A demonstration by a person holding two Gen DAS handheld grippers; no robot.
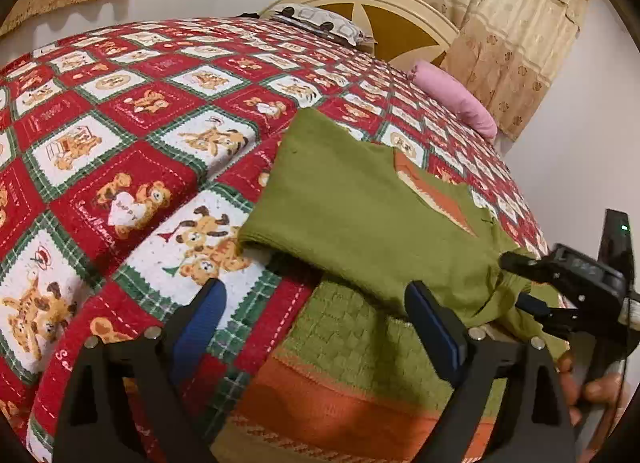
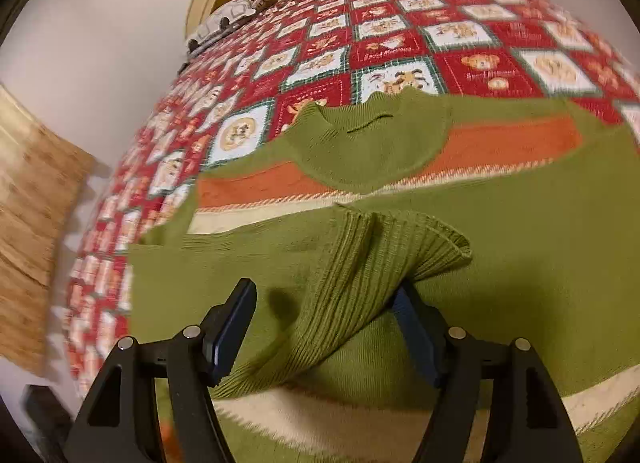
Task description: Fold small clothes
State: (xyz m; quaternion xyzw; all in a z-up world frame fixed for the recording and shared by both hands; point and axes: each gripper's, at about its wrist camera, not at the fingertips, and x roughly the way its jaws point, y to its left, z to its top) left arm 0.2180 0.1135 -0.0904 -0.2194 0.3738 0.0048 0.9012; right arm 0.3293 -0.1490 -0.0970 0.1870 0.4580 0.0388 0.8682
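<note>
A green knit sweater [image 1: 360,207] with an orange and cream band lies on the red teddy-bear quilt [image 1: 132,123], one part folded over the body. My left gripper [image 1: 316,319] stands open wide over the sweater's lower hem, with nothing gripped. In the right wrist view the neck of the sweater [image 2: 372,135] points away, and its ribbed cuff [image 2: 360,271] lies slantwise between the jaws of my right gripper [image 2: 322,327]. Those jaws stand apart and the left pad is clear of the knit. From the left wrist view the right gripper [image 1: 520,283] hovers at the sweater's right side.
A pink pillow [image 1: 456,99] and a patterned pillow [image 1: 320,19] rest by the round cream headboard [image 1: 384,3] at the far end. Beige curtains [image 1: 512,47] hang behind. The bed's edge runs close on the right, with a white wall beyond. A hand [image 1: 600,387] holds the right gripper.
</note>
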